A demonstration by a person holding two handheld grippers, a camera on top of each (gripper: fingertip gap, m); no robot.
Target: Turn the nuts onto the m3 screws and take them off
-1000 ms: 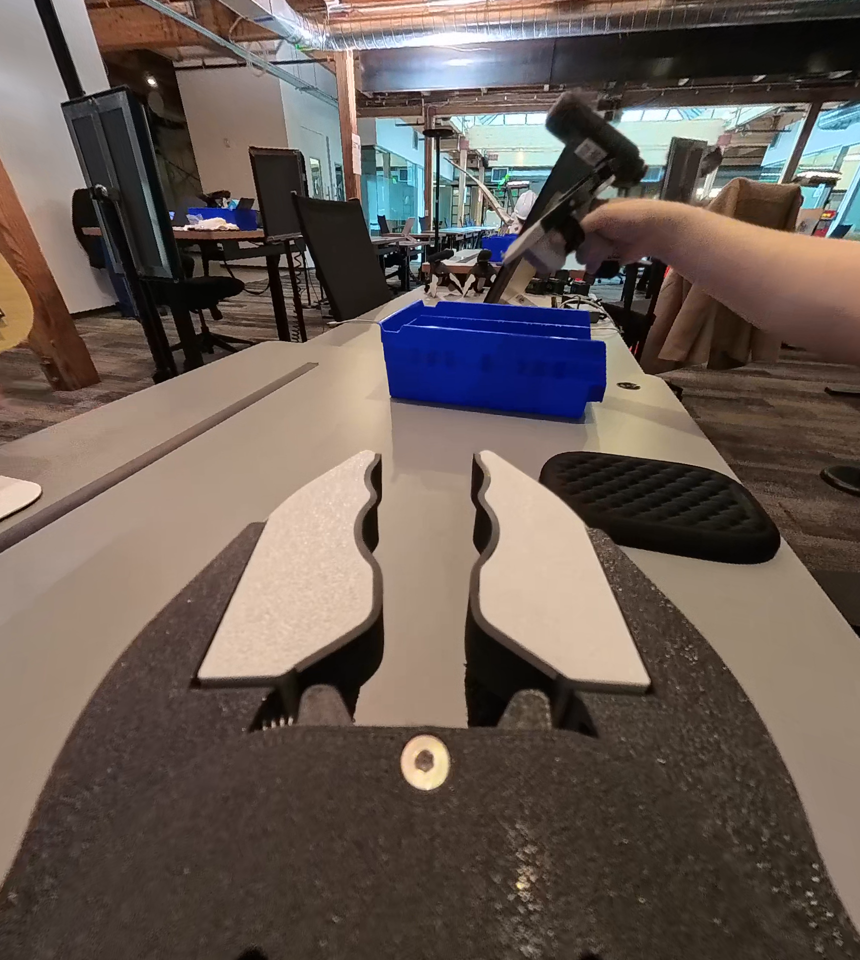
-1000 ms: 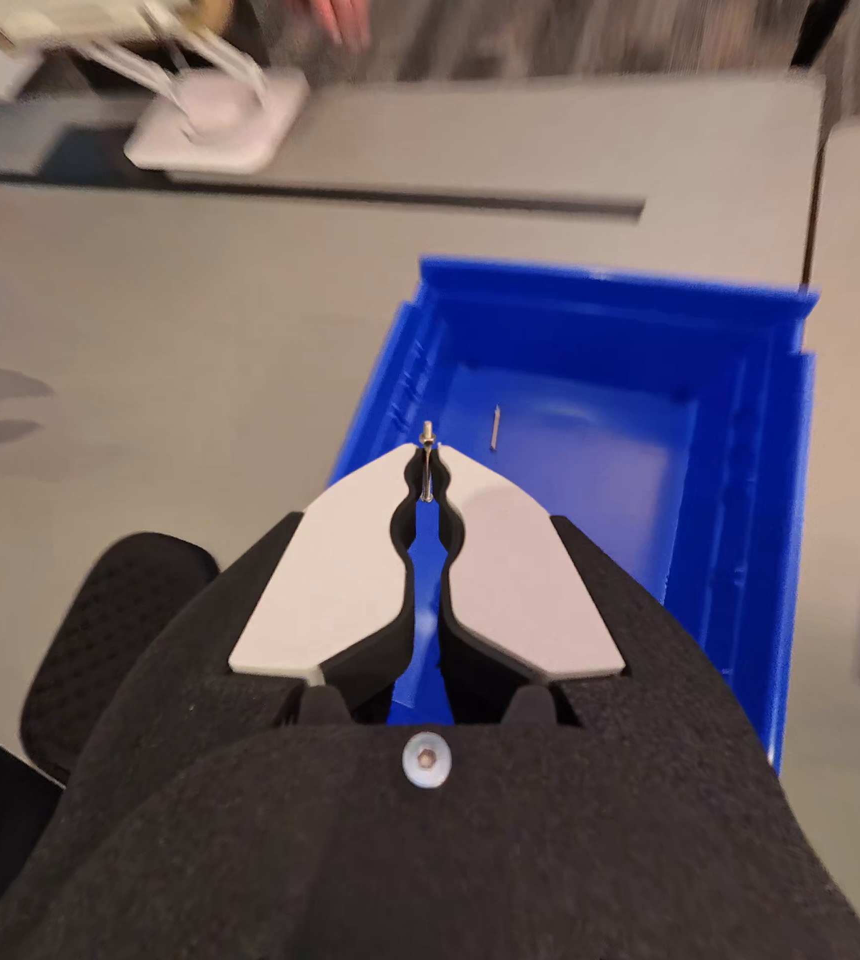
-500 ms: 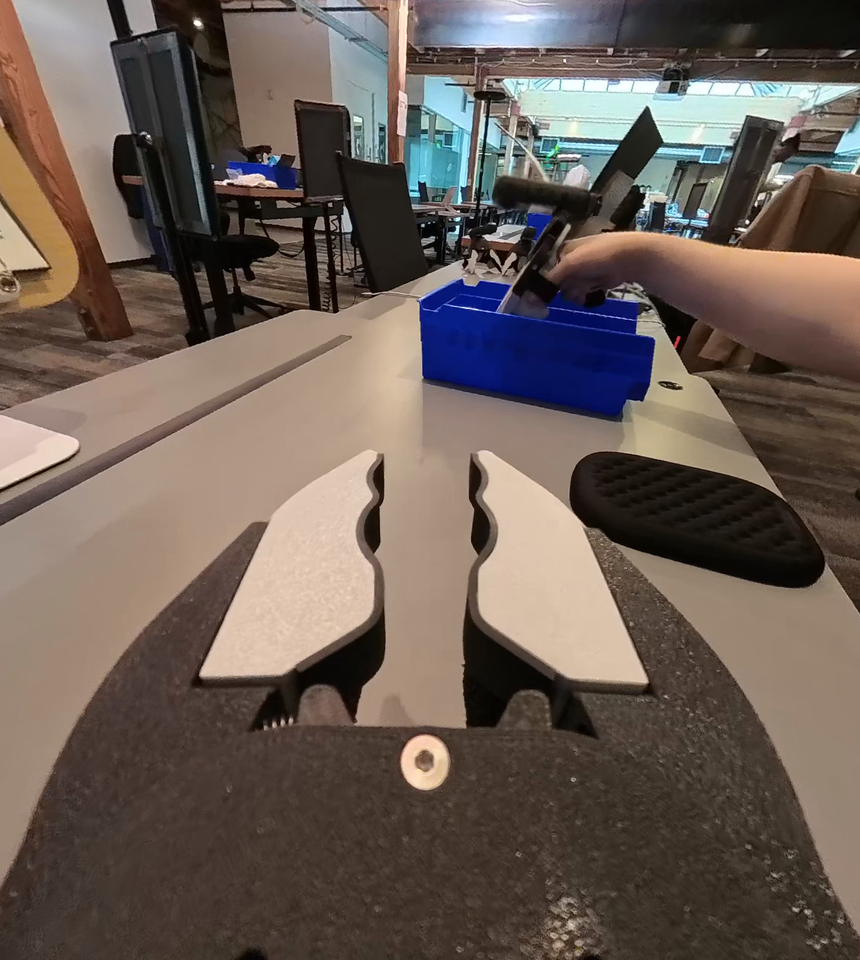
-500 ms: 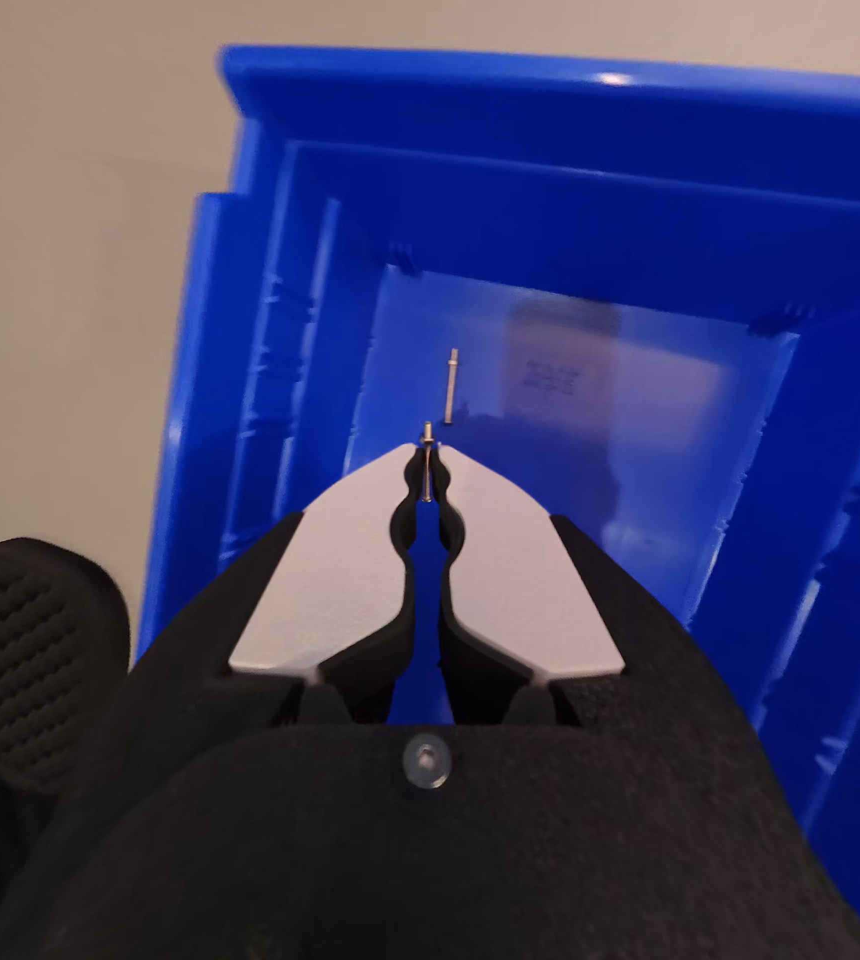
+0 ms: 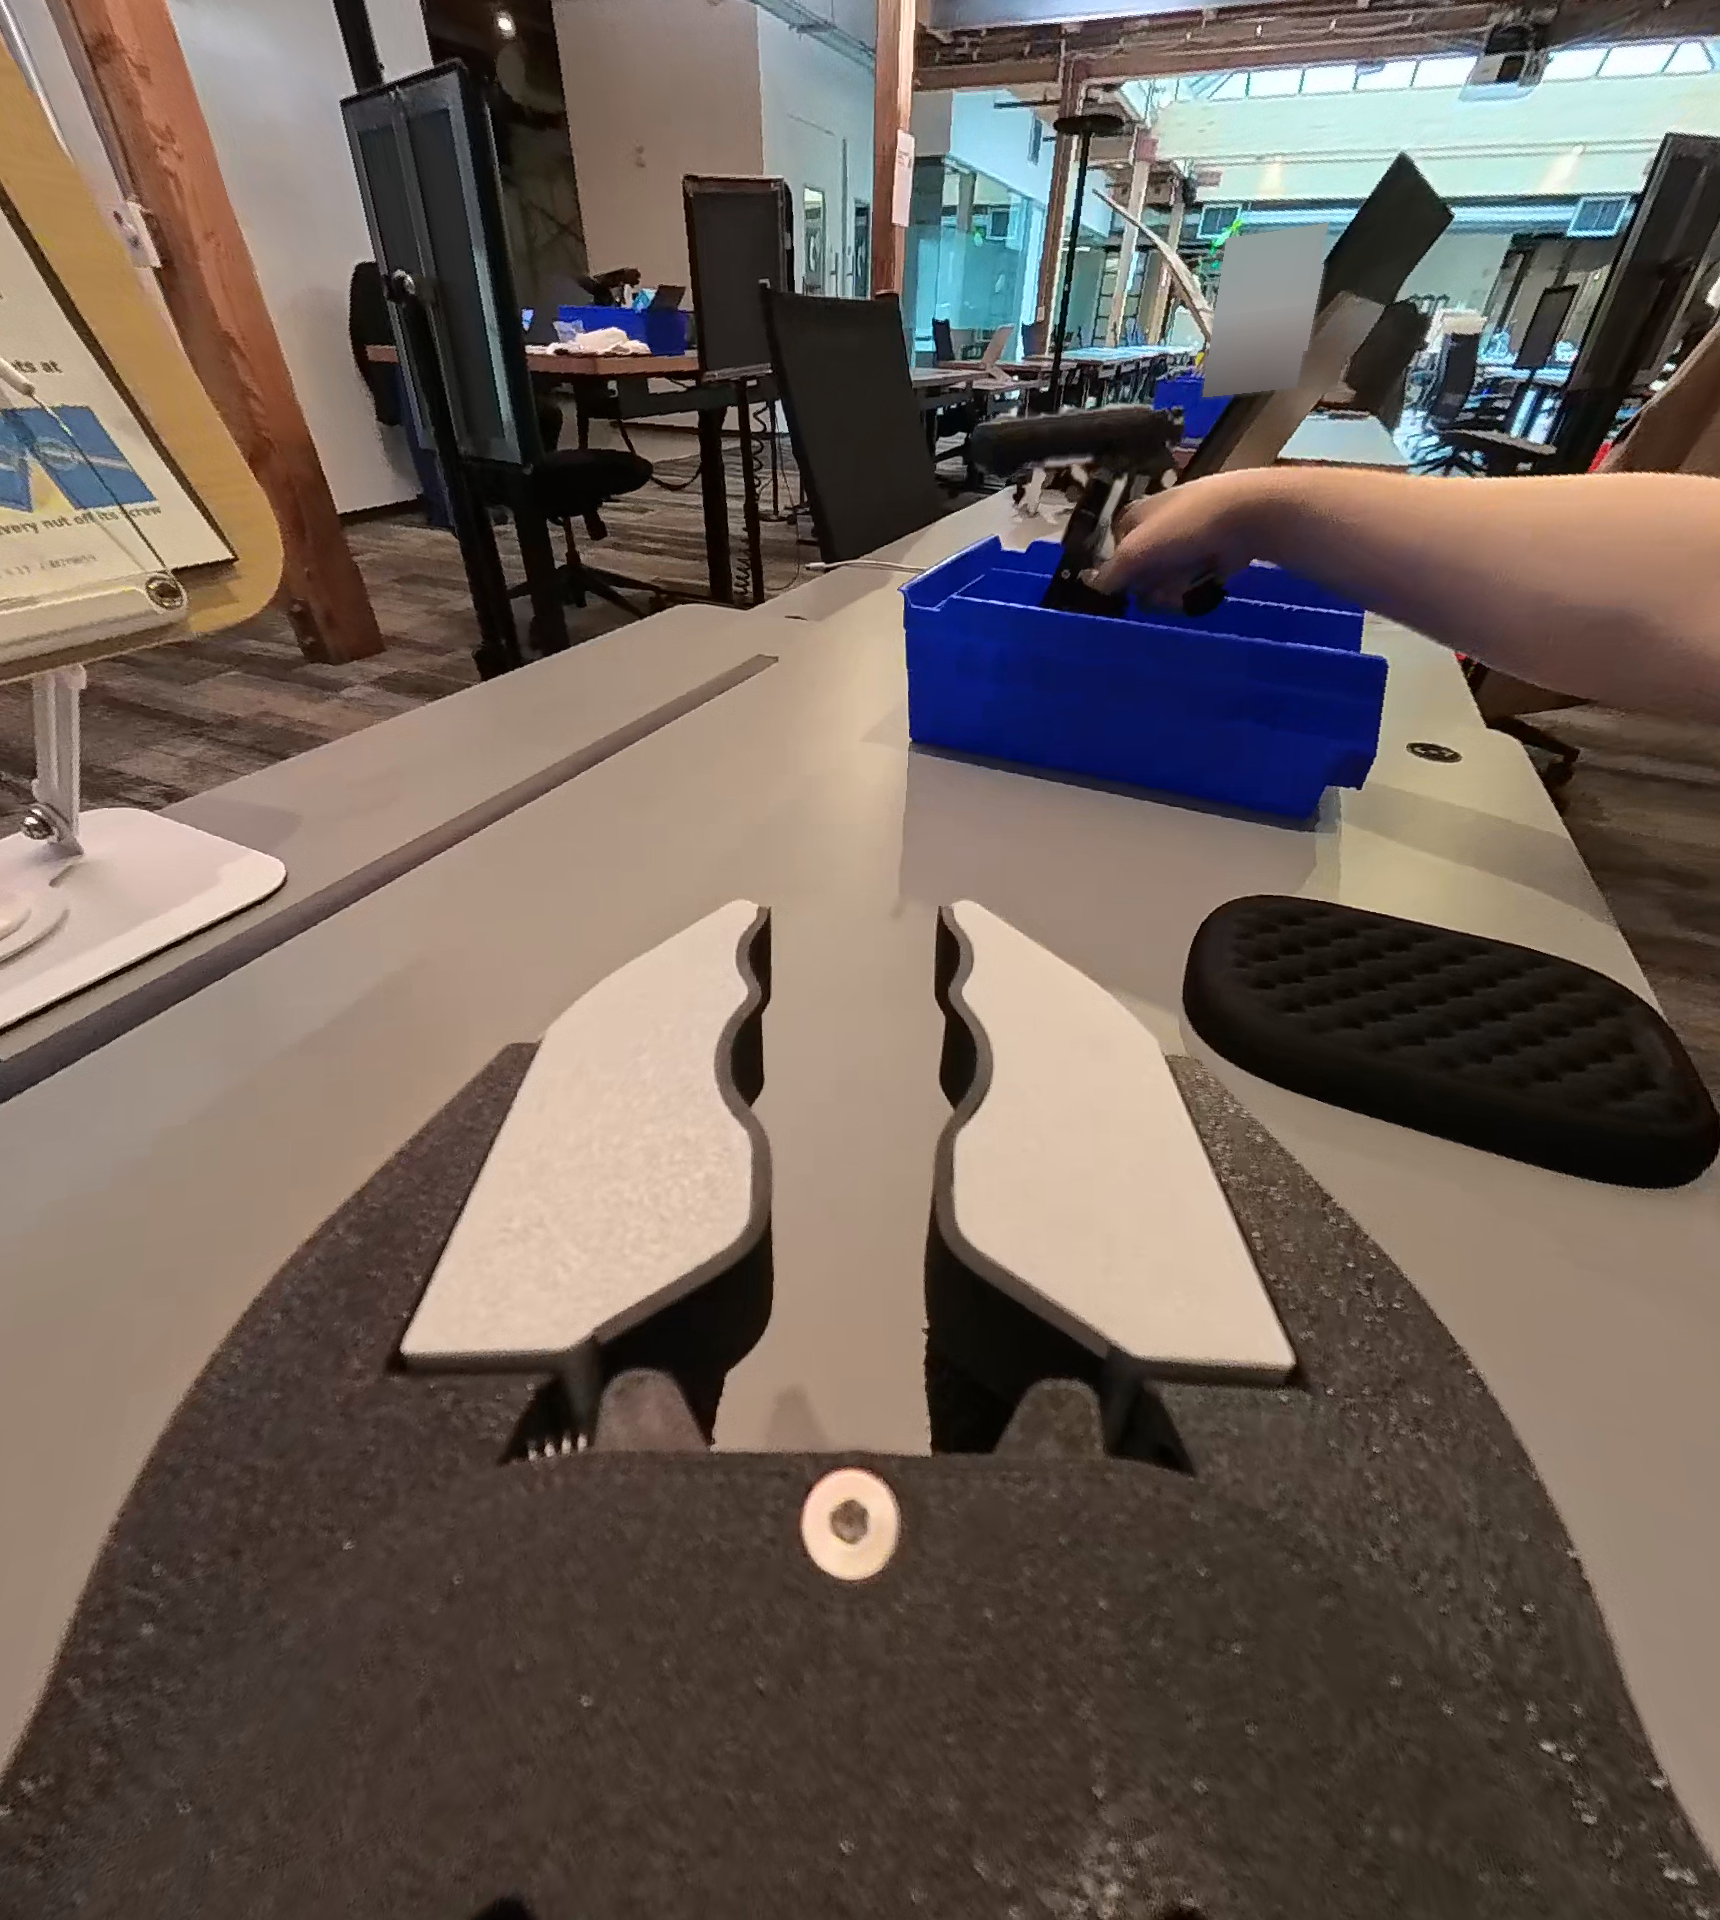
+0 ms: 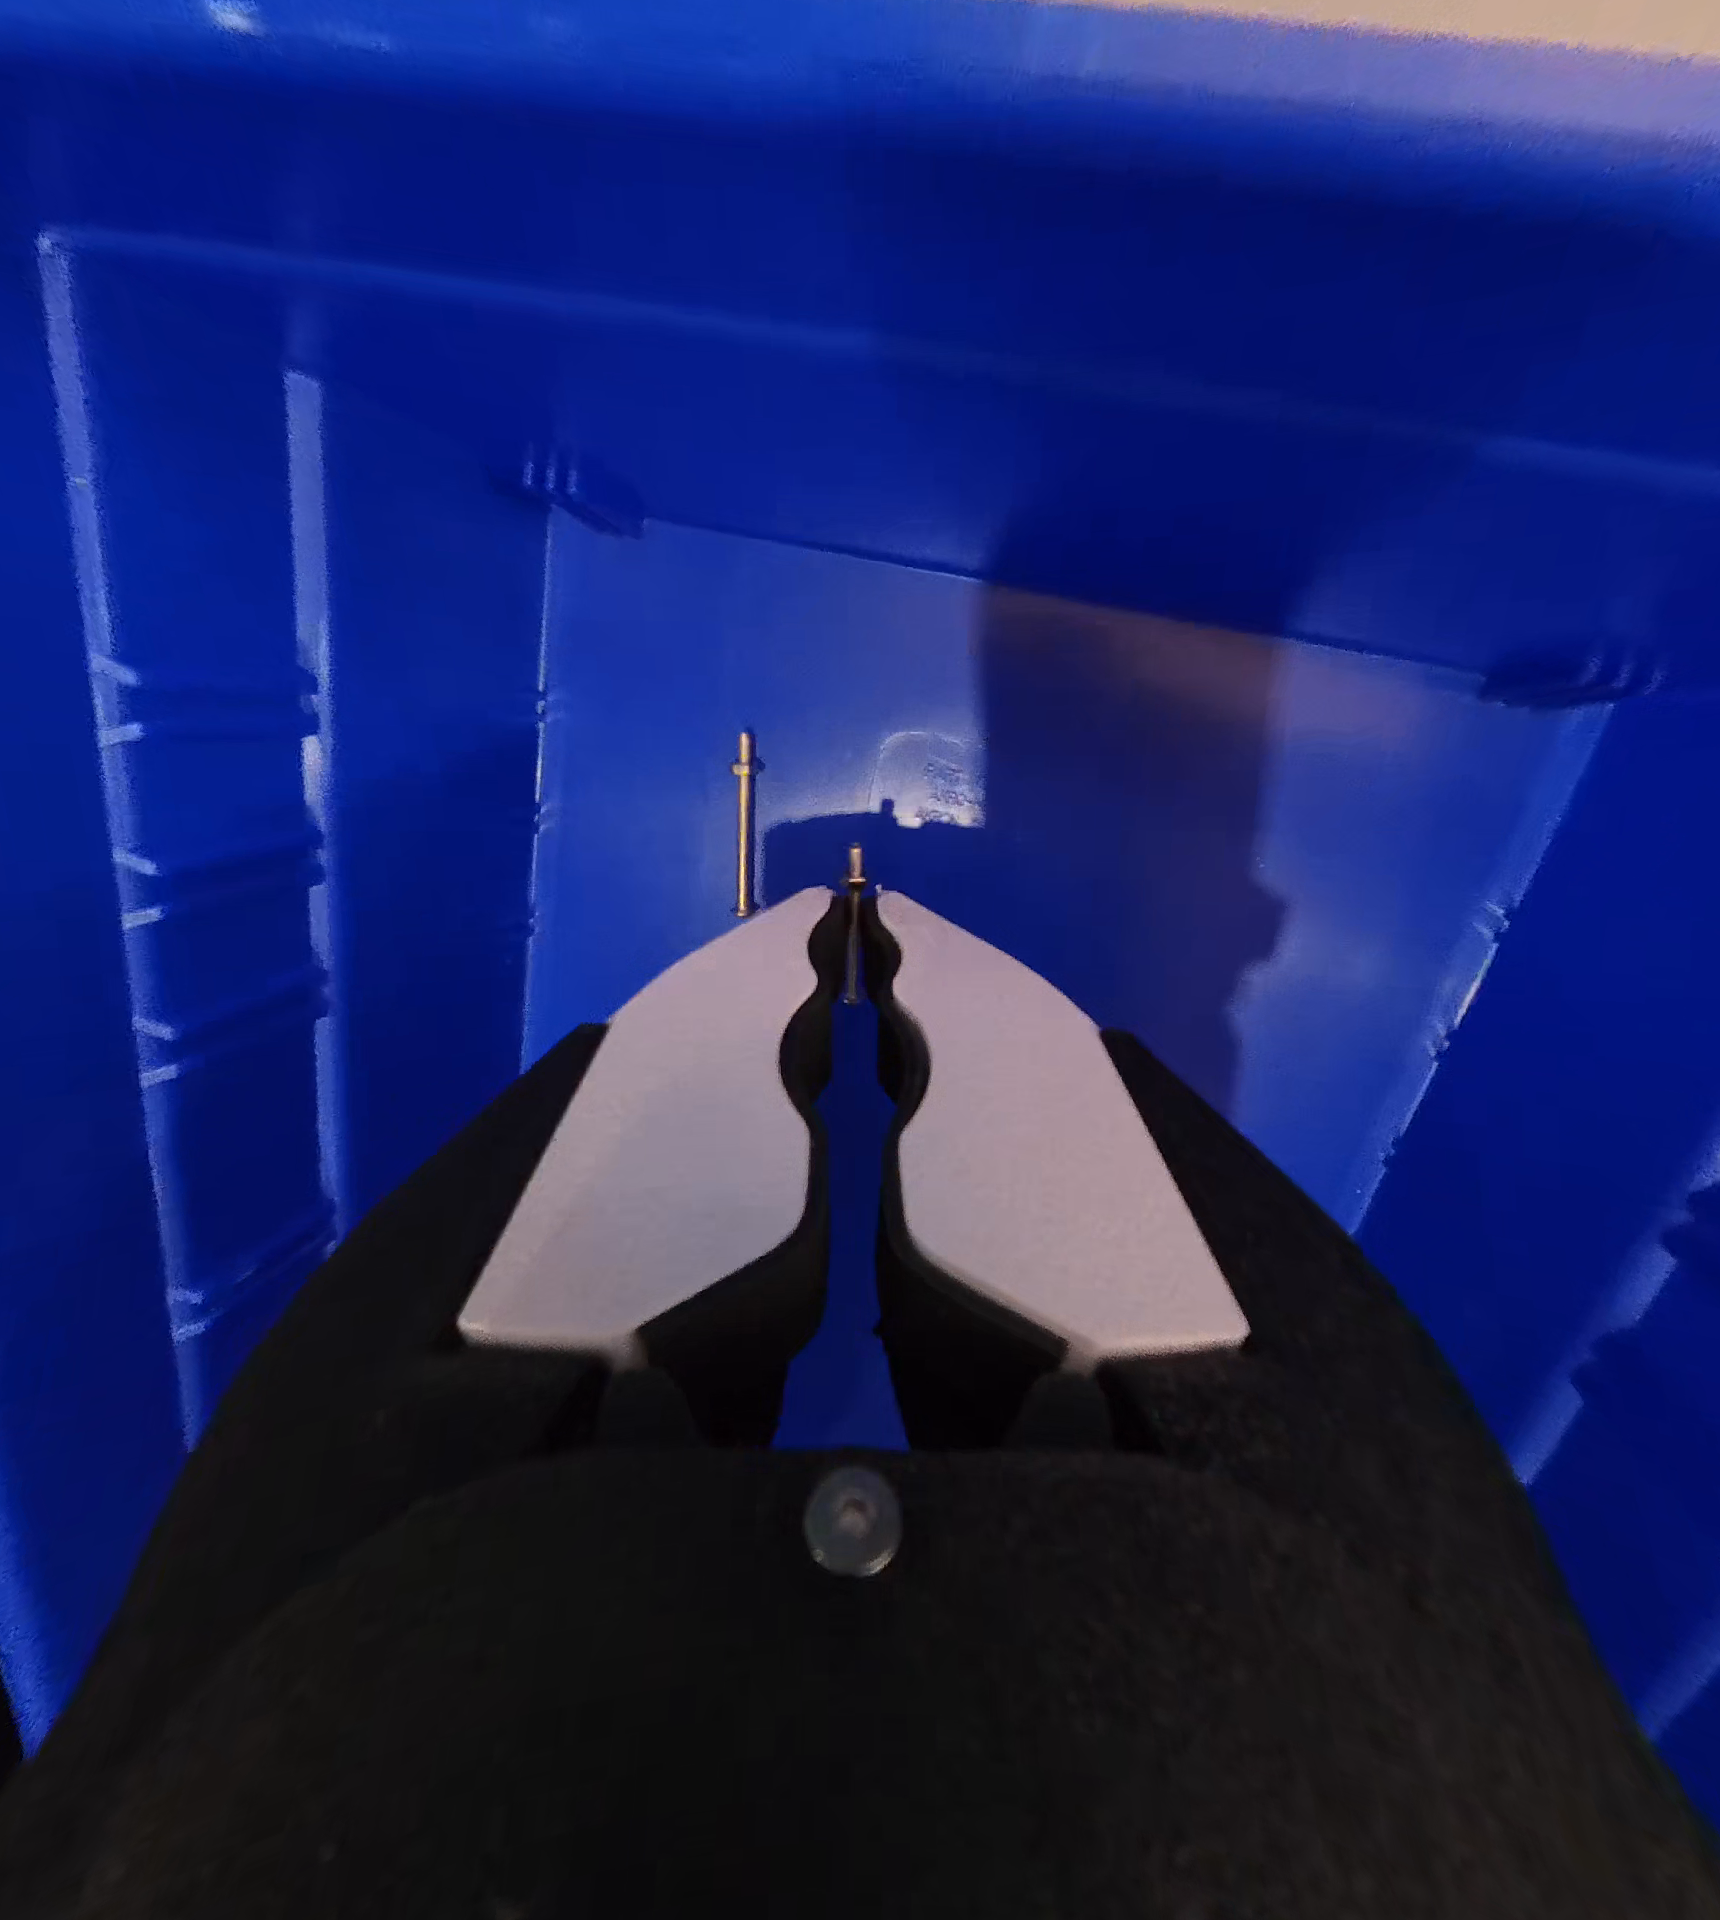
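Observation:
My right gripper (image 6: 851,902) is shut on a thin metal screw (image 6: 851,935) with a nut near its far end. It holds the screw low inside the blue bin (image 6: 1251,436), just above the floor. A second screw (image 6: 743,826) with a nut on it lies on the bin floor, just left of my fingertips. In the left wrist view the bin (image 5: 1136,691) stands at the far right of the grey table, and the right gripper (image 5: 1095,540) reaches down into it, held by a hand. My left gripper (image 5: 849,920) is open and empty, low over the table.
A black textured pad (image 5: 1438,1039) lies on the table (image 5: 523,987) right of my left gripper. A white stand (image 5: 56,862) holding an instruction card (image 5: 25,416) sits at the left. A dark groove (image 5: 544,790) runs along the table. Chairs and desks stand behind. Spacing between my two grippers at the tips: around 50 cm.
My right gripper has moved down from above the bin's rim to deep inside it, still holding the screw. My left gripper has stayed open and turned slightly to the left.

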